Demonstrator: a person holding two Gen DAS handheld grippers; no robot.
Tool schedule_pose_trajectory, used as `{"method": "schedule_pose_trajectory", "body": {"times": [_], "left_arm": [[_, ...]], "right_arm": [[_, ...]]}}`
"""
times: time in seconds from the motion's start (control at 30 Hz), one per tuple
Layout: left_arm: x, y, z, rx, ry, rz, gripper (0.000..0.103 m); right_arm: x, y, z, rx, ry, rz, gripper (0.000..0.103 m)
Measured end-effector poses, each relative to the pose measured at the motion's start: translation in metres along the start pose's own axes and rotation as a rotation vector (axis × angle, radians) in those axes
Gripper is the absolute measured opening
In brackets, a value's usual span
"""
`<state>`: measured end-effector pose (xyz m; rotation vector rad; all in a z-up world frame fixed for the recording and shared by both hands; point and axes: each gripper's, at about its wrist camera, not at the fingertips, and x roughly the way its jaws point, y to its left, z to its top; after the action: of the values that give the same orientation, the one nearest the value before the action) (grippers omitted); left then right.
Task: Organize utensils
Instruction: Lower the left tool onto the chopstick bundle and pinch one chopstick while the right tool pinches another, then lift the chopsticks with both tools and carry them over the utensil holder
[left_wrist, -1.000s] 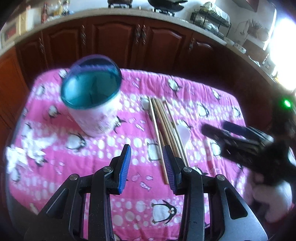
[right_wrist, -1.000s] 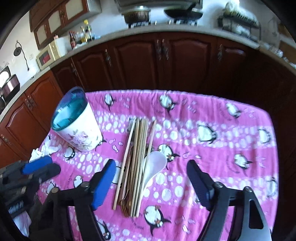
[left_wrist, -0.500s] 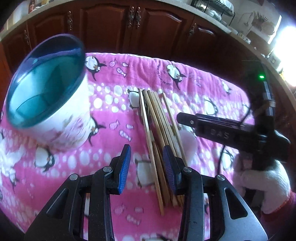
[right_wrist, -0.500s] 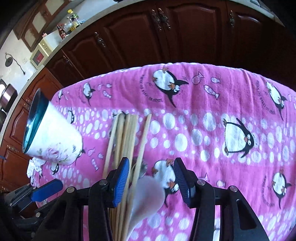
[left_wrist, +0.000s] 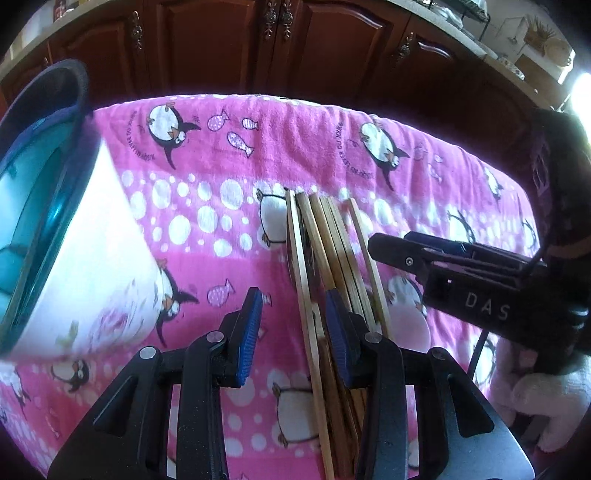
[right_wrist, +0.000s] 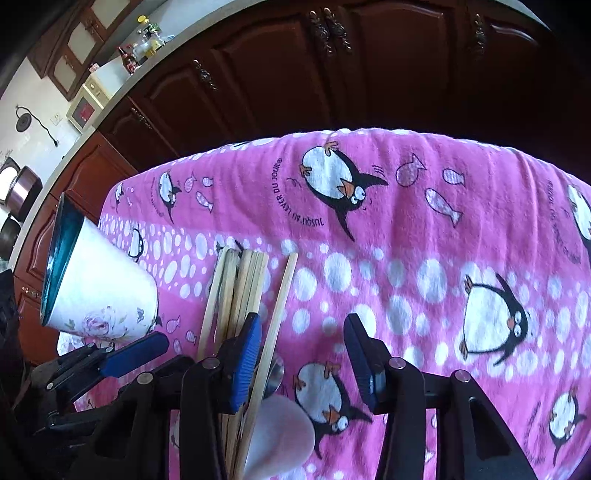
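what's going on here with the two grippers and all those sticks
A person holds a gripper in each hand over a pink penguin cloth where a bundle of wooden chopsticks and a white spoon lie beside a white cup with a teal inside. The left gripper is open over the leftmost sticks. The right gripper has just been closing; one chopstick and the spoon lie between its pads, not yet pinched. Nothing is in the cup that I can see.

Left gripper: angled steeply down, jaws parted, nothing clamped. Right gripper: likewise angled down, jaws have just been closing, still apart, gripping nothing. White-gloved hand holds it.
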<state>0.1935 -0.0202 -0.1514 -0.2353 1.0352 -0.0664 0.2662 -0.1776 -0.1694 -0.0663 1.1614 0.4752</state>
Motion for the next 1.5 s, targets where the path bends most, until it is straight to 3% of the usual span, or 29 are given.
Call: {"method": "schedule_pose_trajectory", "body": {"times": [0.27, 0.6, 0.83, 1.07, 1.1, 1.2, 1.3, 1.43, 1.5], "left_arm": [[0.016, 0.003, 0.011, -0.007, 0.039, 0.032, 0.028], [0.034, -0.007, 0.025, -0.022, 0.06, -0.007, 0.006], [0.001, -0.014, 0.02, -0.009, 0.011, -0.076, 0.004], [-0.027, -0.013, 0.006, -0.022, -0.003, -0.119, 0.004], [-0.031, -0.014, 0.0, -0.021, -0.006, -0.119, 0.004], [-0.041, -0.012, -0.012, -0.028, -0.008, -0.118, 0.004], [-0.051, -0.007, -0.019, -0.035, -0.015, -0.119, 0.004], [-0.063, -0.001, -0.027, -0.044, -0.031, -0.127, 0.004], [-0.071, 0.003, -0.03, -0.042, -0.042, -0.131, 0.004]], "right_arm": [[0.014, 0.003, 0.011, -0.011, 0.019, 0.007, 0.032], [0.016, 0.005, 0.013, -0.024, 0.014, -0.019, 0.011], [-0.007, -0.01, -0.003, -0.014, 0.003, -0.023, 0.008], [-0.025, -0.02, -0.008, 0.03, -0.065, -0.045, 0.008], [-0.022, -0.018, -0.005, 0.03, -0.052, -0.039, 0.012], [-0.012, -0.009, 0.0, -0.019, -0.02, -0.07, 0.041], [0.003, 0.006, 0.006, -0.079, 0.012, -0.096, 0.04], [0.027, 0.017, 0.013, -0.128, 0.058, -0.186, 0.014], [0.028, 0.019, 0.014, -0.133, 0.052, -0.189, 0.009]]}}
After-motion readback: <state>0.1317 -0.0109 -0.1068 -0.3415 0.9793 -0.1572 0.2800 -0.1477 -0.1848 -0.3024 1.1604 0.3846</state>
